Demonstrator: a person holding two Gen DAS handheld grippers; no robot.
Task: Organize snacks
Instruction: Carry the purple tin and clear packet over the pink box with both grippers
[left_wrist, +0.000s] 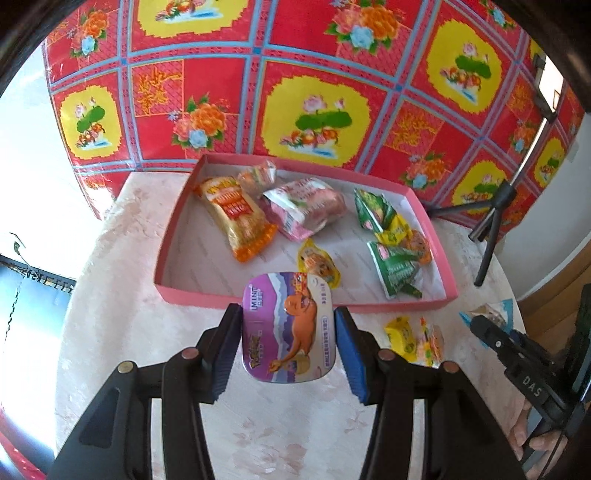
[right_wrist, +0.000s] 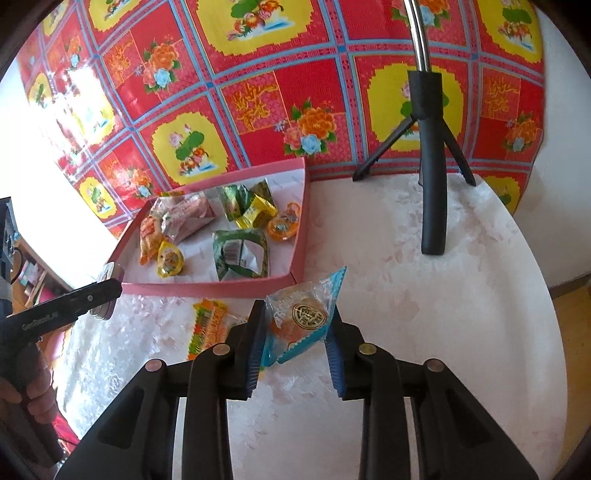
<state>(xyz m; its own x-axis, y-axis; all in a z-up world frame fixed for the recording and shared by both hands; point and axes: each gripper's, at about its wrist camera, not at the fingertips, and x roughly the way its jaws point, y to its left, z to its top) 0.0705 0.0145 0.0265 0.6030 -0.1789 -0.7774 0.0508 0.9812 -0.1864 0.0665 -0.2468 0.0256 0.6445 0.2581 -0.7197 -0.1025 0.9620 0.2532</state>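
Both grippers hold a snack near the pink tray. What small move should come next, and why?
Probably carry the left gripper forward over the pink tray's near wall and release there. Its pads already clamp the purple mint tin, and bare floor lies just behind that wall. The right gripper with its blue-wrapped pastry can follow.

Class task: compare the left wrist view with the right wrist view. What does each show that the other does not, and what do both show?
Only the left wrist view shows the printed lid of the purple mint tin clamped in the left gripper, and a window at far left.

Only the right wrist view shows the full face of the blue-edged pastry packet pinched in the right gripper, and the tripod nearly whole.

Both show the pink tray holding wrapped snacks, loose snack packets on the table before it, and the red floral cloth behind.
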